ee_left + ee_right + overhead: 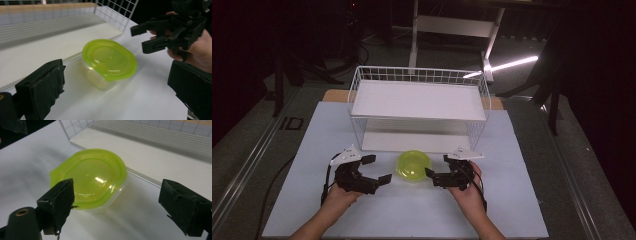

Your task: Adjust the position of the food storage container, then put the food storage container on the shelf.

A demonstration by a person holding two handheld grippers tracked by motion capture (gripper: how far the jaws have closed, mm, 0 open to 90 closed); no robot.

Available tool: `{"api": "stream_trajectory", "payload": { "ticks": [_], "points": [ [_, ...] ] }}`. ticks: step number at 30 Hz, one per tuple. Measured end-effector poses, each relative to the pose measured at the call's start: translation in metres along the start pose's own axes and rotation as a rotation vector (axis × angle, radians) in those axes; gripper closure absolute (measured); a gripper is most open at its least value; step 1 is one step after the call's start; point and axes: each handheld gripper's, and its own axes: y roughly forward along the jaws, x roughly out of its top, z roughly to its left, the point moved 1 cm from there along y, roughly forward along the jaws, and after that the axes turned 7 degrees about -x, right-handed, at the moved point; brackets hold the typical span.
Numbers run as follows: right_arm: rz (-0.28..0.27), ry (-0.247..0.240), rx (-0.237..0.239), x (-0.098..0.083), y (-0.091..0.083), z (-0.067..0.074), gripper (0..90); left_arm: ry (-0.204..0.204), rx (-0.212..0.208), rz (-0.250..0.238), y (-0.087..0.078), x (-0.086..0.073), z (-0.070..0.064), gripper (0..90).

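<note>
A clear tub with a lime-green lid (413, 165) stands on the white table top (412, 215), just in front of the wire rack. My left gripper (379, 168) is to its left, open, jaws pointing at the tub and a short way off it. My right gripper (437, 166) is close on the tub's right, open too. In the left gripper view the tub (108, 62) lies ahead between wide jaws, with the right gripper (138, 38) beyond it. In the right gripper view the tub (92, 176) sits just past the open jaws, untouched.
A white wire rack with two shelves (419, 100) stands behind the tub; its lower shelf (155, 157) starts right at the tub's far side. Dark floor surrounds the table, with a stand's legs (452, 25) at the back.
</note>
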Motion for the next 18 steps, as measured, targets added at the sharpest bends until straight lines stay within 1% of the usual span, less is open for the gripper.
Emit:
{"api": "stream_trajectory", "payload": {
  "ticks": [1, 2, 3, 4, 6, 8, 9, 11, 12, 13, 14, 16, 17, 18],
  "points": [
    [-0.003, 0.008, -0.009, 0.001, 0.002, 0.001, 13.3, 0.003, 0.003, 0.011, 0.004, 0.001, 0.001, 1.8],
    [-0.010, 0.016, -0.007, 0.001, 0.003, 0.001, 13.3, 0.001, 0.004, 0.023, 0.008, 0.002, 0.002, 1.8],
    [-0.006, 0.019, -0.002, 0.001, 0.004, 0.001, 13.5, -0.004, 0.012, 0.031, 0.011, 0.002, 0.003, 1.8],
    [0.000, 0.020, -0.008, 0.002, 0.006, 0.002, 14.2, -0.011, 0.016, 0.033, 0.015, 0.003, 0.004, 1.8],
    [0.011, 0.025, -0.030, 0.003, 0.008, 0.002, 14.4, -0.039, 0.015, 0.038, 0.023, 0.003, 0.007, 1.8],
    [0.008, 0.050, -0.032, 0.005, 0.010, 0.001, 18.5, -0.060, 0.026, 0.044, 0.031, 0.004, 0.011, 2.1],
    [0.004, 0.051, -0.040, 0.005, 0.011, 0.000, 20.3, -0.073, 0.026, 0.042, 0.034, 0.004, 0.014, 2.9],
    [-0.001, 0.070, -0.039, 0.007, 0.014, -0.001, 21.1, -0.098, 0.044, 0.049, 0.040, 0.004, 0.018, 6.2],
    [0.003, 0.072, -0.041, 0.008, 0.015, -0.002, 23.1, -0.106, 0.047, 0.052, 0.043, 0.004, 0.019, 6.2],
    [0.005, 0.071, -0.049, 0.008, 0.016, -0.001, 23.2, -0.113, 0.051, 0.058, 0.045, 0.004, 0.021, 6.2],
    [0.006, 0.070, -0.047, 0.008, 0.017, -0.001, 23.6, -0.122, 0.059, 0.067, 0.047, 0.004, 0.022, 6.8],
    [0.012, 0.069, -0.051, 0.009, 0.018, -0.001, 25.1, -0.132, 0.062, 0.071, 0.049, 0.004, 0.023, 7.7],
    [0.013, 0.072, -0.049, 0.010, 0.019, -0.001, 28.4, -0.140, 0.070, 0.070, 0.050, 0.004, 0.024, 11.7],
    [0.012, 0.080, -0.045, 0.010, 0.019, -0.002, 28.7, -0.149, 0.077, 0.065, 0.050, 0.005, 0.024, 15.1]
  ]
}}
